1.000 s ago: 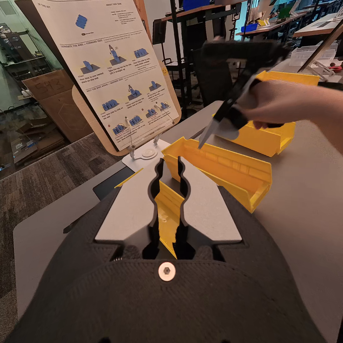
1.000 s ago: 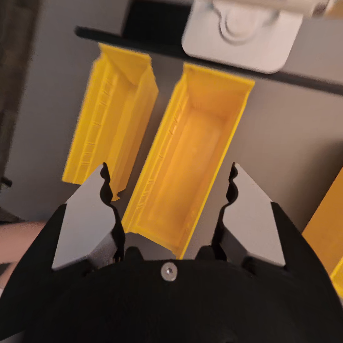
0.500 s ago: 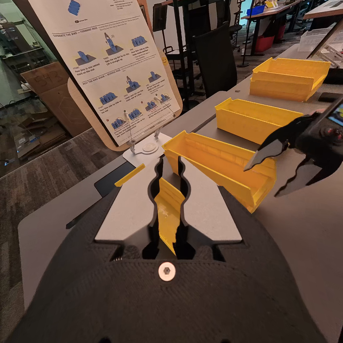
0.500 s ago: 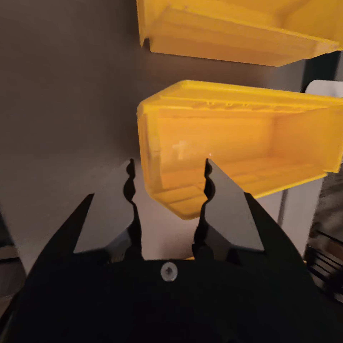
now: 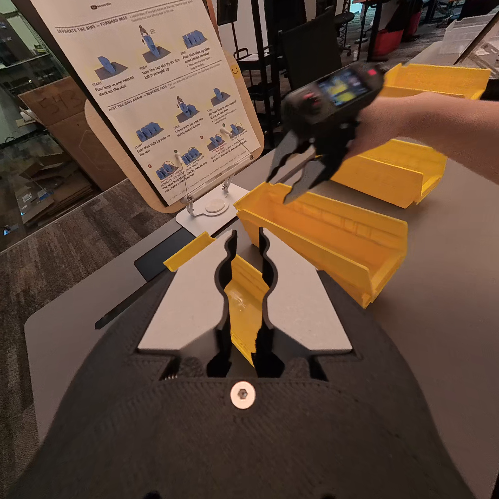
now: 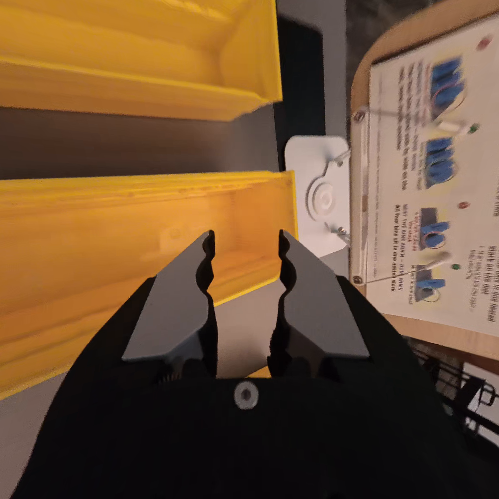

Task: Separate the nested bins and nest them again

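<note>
Since a moment ago the right gripper (image 5: 286,186) has swung over to the far end of the middle yellow bin (image 5: 337,243), jaws narrowed but still apart with nothing between them. Left gripper (image 5: 247,237) stays clamped on the wall of the nearest yellow bin (image 5: 245,297). Two more bins (image 5: 391,172) sit further back on the grey table (image 5: 432,351), instruction sheet (image 5: 162,94) behind.

Every bin (image 5: 324,243) is one plain bright yellow, glowing more orange inside in the right wrist view (image 6: 135,243). The counter (image 5: 432,324) is flat grey. Both tongs (image 5: 247,237) (image 6: 245,235) have pale grey finger faces, black wavy inner edges and a black ribbed body. The instruction sheet (image 5: 162,94) is white with blue drawings and dark print, on a tan board. The carpet (image 5: 67,243) looks mottled grey-brown, perhaps striped.
</note>
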